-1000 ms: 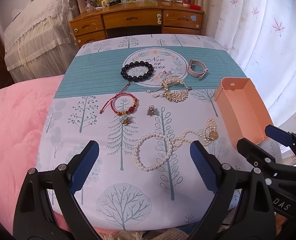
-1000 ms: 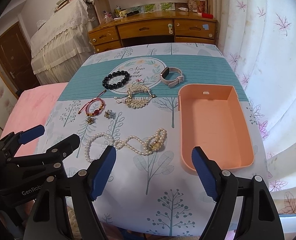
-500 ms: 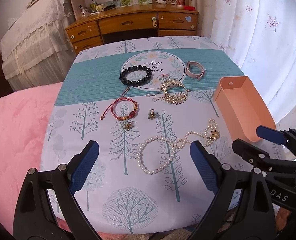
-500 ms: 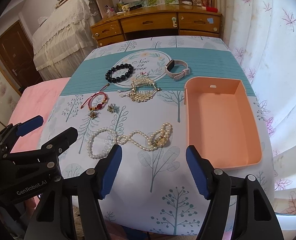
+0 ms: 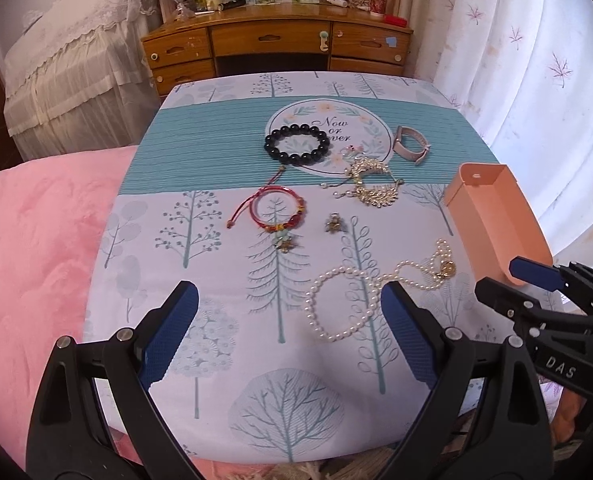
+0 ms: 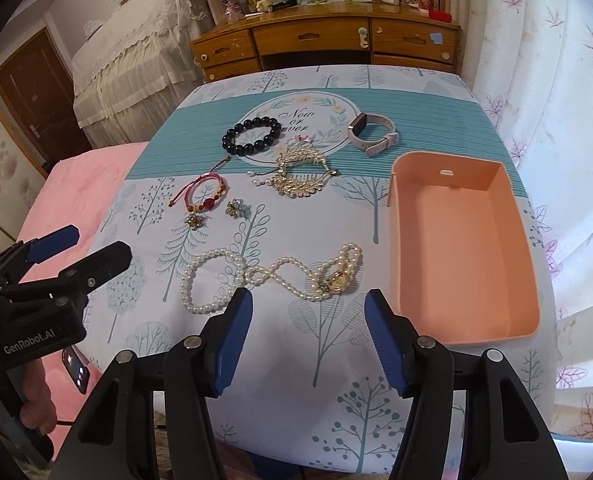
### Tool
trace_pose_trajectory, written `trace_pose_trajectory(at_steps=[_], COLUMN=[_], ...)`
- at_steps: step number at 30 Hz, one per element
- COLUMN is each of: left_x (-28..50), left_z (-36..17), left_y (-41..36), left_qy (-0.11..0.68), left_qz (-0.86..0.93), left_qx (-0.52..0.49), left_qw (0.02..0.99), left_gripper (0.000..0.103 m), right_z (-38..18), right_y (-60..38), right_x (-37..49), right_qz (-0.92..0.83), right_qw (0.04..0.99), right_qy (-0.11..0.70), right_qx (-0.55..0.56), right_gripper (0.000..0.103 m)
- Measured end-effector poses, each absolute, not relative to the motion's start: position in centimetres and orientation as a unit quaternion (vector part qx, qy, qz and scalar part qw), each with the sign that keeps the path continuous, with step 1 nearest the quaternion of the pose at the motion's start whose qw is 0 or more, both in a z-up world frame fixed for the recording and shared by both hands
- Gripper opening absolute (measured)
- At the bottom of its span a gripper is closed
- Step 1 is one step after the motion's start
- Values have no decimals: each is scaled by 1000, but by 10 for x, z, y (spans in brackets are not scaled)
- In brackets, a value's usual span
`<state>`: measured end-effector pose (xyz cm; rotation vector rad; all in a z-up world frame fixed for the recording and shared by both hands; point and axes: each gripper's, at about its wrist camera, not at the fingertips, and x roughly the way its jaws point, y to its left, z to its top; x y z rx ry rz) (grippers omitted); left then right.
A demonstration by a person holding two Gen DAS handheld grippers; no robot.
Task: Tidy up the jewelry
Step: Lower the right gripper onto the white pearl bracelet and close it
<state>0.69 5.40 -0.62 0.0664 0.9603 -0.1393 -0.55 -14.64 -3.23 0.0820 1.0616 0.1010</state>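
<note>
A pearl necklace with a gold pendant lies on the tree-print tablecloth, just beyond the tips of my right gripper. Its jaws are closing with nothing between them. Right of the necklace stands an empty orange tray. My left gripper is open and holds nothing; the necklace's loop lies by its right finger. Farther back lie a red cord bracelet, a small flower charm, a gold hair comb, a black bead bracelet and a pale wrist band.
A pink blanket borders the table on the left and a white curtain hangs on the right. A wooden desk stands behind the table. A hand grips the left tool, with a lit phone beside it.
Both grippers have moved forward over the table toward the pearl necklace. The right gripper's jaws have narrowed. The jewelry and the tray lie where they were.
</note>
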Motion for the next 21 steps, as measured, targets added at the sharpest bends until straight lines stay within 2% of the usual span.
trace_pose_trajectory(at_steps=[8,12,18,21], left_x=[5,14,45,62], left_z=[-23,-31,-44,-50], left_y=[74,89,106,111], left_qy=[479,487,505,509], left_qz=[-57,-50,-45,-46], left_qx=[47,33,31,38], left_qw=[875,871,861,859], left_gripper=[92,92,92,92], right_z=[-45,-57,-78,-91], right_y=[-121,-103,-79,-68], right_x=[9,25,62,79], right_qz=[90,115,144,154], right_qw=[848,834,810,798], right_qy=[522,539,569,581], right_qx=[14,-2,-12,-29], right_gripper=[58,50,48,42])
